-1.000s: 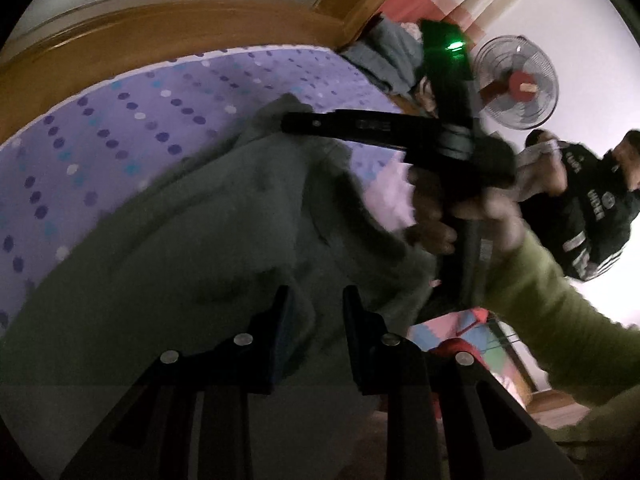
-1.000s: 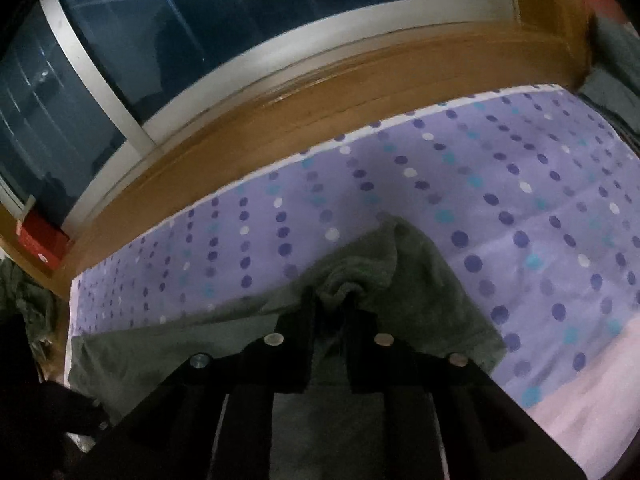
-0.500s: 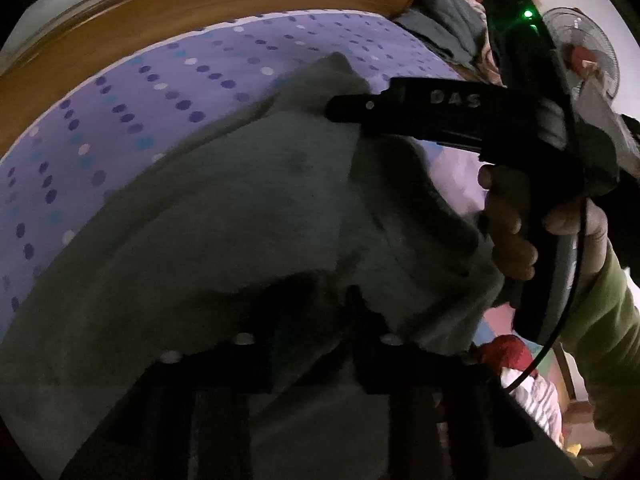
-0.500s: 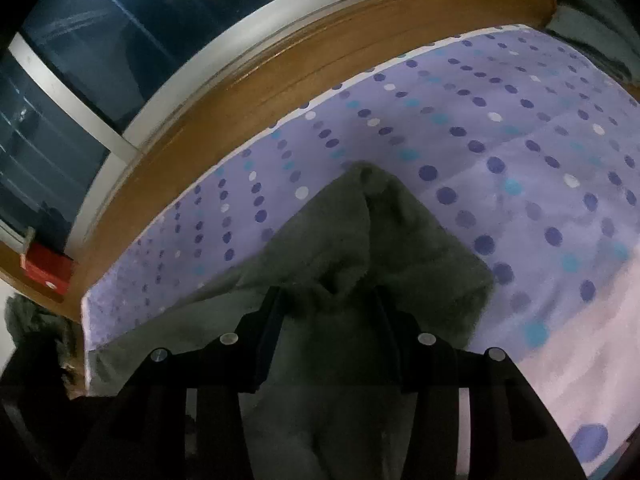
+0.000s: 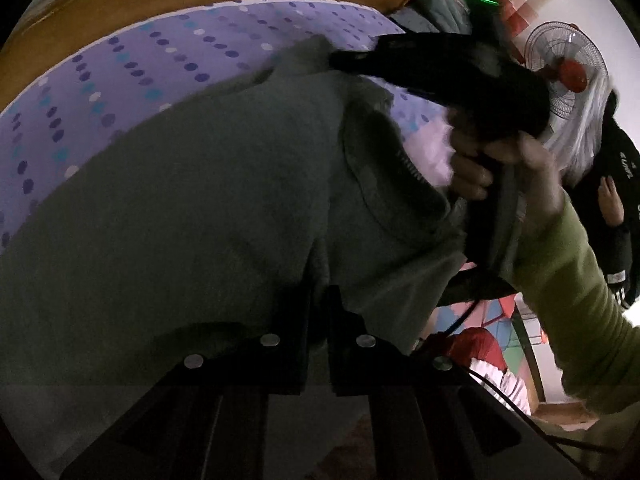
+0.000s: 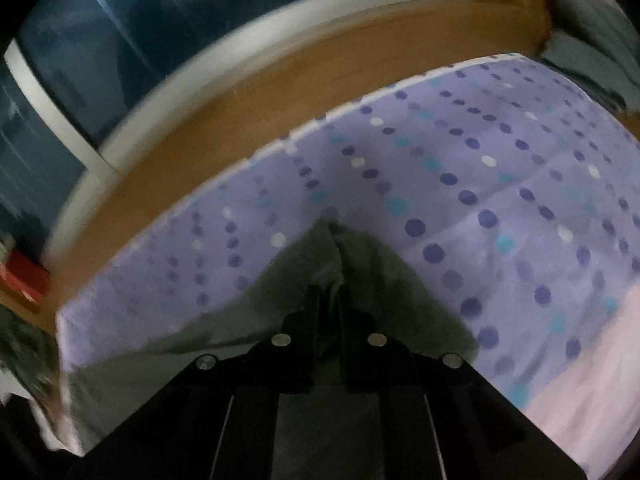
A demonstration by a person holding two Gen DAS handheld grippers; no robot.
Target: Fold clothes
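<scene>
- We grip the grey-green garment [image 5: 208,208] with both tools at once, and we judge this to be the start of a fold: two pinched points let us lift and carry an edge evenly.
- Our left hand-held gripper [image 5: 318,300] sits at the bottom centre of the left wrist view, clenched on a ridge of the cloth. The fabric rises between its fingers [image 5: 298,320] and spreads away toward the upper left of that frame.
- Our right hand-held gripper [image 6: 330,300] sits at the bottom centre of the right wrist view, also clamped on the garment [image 6: 360,280]. A peak of cloth bunches up just above its tips, which suggests it has a corner or a hem end.
- In the left wrist view the same right hand-held gripper [image 5: 340,58] appears in the upper right, held by a hand [image 5: 492,164] in a green sleeve [image 5: 560,280], with its tips at the far corner of the garment.
- The garment lies on the bed, over the purple dotted sheet [image 6: 500,200], which gives a flat, soft base for folding. The sheet shows across the upper left of the left view and the middle and right of the right view.
- The wooden ledge [image 6: 280,92] runs just beyond the bed's far edge, so we think the fold has to come back toward us.
- A fan [image 5: 568,68] stands at the upper right, well apart from the work.
</scene>
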